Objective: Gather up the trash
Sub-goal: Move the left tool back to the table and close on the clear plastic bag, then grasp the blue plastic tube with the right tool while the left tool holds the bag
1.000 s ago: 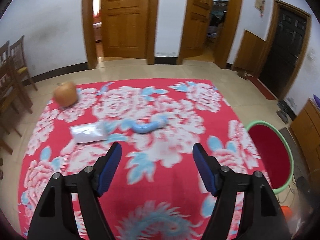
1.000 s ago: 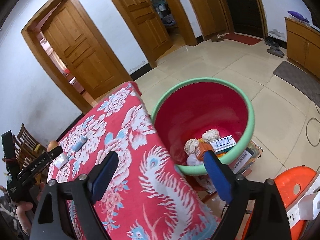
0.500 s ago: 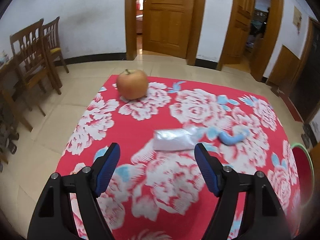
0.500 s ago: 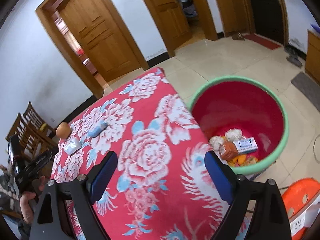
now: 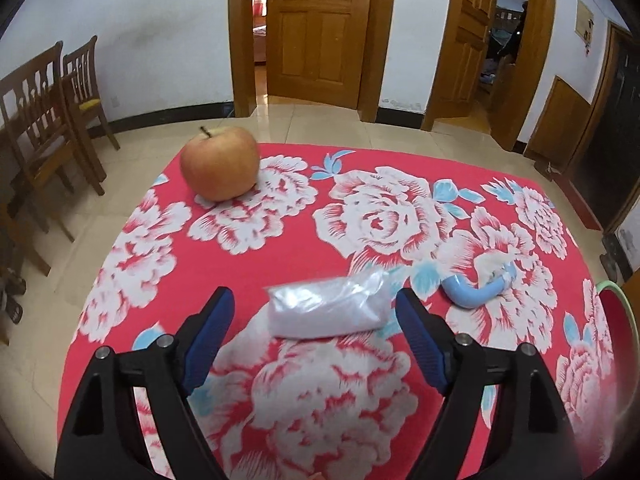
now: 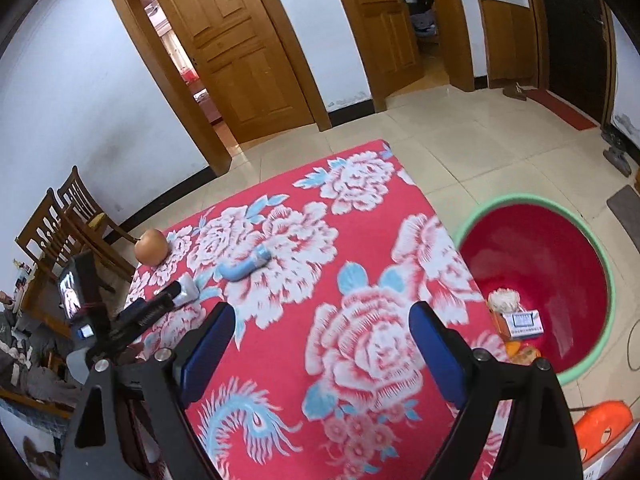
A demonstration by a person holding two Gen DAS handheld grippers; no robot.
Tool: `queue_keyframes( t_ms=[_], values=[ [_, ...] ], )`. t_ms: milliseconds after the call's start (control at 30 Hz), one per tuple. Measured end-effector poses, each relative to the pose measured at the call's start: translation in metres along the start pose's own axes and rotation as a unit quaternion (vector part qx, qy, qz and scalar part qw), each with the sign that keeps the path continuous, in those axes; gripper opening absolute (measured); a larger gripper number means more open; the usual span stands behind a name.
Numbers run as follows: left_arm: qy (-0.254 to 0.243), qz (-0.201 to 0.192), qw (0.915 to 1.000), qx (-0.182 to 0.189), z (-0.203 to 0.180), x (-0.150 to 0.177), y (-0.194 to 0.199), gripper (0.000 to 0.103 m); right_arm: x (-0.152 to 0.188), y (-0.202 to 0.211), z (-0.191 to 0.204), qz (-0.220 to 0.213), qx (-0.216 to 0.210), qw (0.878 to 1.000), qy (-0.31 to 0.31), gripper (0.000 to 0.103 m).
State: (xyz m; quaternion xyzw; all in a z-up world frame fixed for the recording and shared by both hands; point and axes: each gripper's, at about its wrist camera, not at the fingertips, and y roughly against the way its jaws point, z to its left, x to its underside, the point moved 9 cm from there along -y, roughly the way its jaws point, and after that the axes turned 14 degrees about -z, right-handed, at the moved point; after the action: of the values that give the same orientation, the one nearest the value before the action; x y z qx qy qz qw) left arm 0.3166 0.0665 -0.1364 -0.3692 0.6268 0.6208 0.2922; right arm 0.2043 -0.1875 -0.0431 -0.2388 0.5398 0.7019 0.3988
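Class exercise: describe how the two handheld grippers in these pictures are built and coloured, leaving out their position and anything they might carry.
Both look alike. The left gripper and the right gripper each have two black, angular plastic fingers with cut-out openings and round silver screws at the joints. Each fingertip carries a ribbed dark blue pad. The right wrist view also shows the left gripper's black body with a coiled spring and a small lit screen.
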Motion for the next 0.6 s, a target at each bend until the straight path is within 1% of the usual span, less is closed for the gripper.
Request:
queue_keyframes(
  t_ms=[100, 267, 300, 333, 367, 400, 600],
  values=[
    [-0.004, 0.003, 1.0, -0.006, -0.001, 0.004, -0.009, 0.083, -0.003, -0.013, 0.009, 0.003, -0.006, 1.0, 0.0, 0.091],
    [0.016, 0.023, 0.9995, 0.016, -0.002, 0.013, -0.02, 0.083, 0.001, -0.036, 0.025, 0.016, -0.012, 1.0, 0.006, 0.091],
    [0.024, 0.024, 0.9992, 0.021, -0.001, 0.013, -0.02, 0.081, 0.002, -0.04, 0.027, 0.018, -0.011, 1.0, 0.008, 0.091],
    [0.032, 0.023, 0.9989, 0.027, 0.0, 0.013, -0.02, 0.073, 0.004, -0.045, 0.029, 0.021, -0.01, 1.0, 0.01, 0.091],
    [0.041, 0.021, 0.9983, 0.035, 0.001, 0.013, -0.019, 0.07, 0.006, -0.049, 0.031, 0.023, -0.01, 1.0, 0.011, 0.091],
    [0.044, 0.02, 0.9982, 0.037, 0.003, 0.013, -0.018, 0.071, 0.009, -0.055, 0.033, 0.026, -0.008, 1.0, 0.014, 0.091],
    [0.038, 0.02, 0.9989, 0.016, 0.016, 0.012, -0.013, 0.07, 0.025, -0.084, 0.042, 0.046, 0.005, 0.998, 0.036, 0.091]
  ],
)
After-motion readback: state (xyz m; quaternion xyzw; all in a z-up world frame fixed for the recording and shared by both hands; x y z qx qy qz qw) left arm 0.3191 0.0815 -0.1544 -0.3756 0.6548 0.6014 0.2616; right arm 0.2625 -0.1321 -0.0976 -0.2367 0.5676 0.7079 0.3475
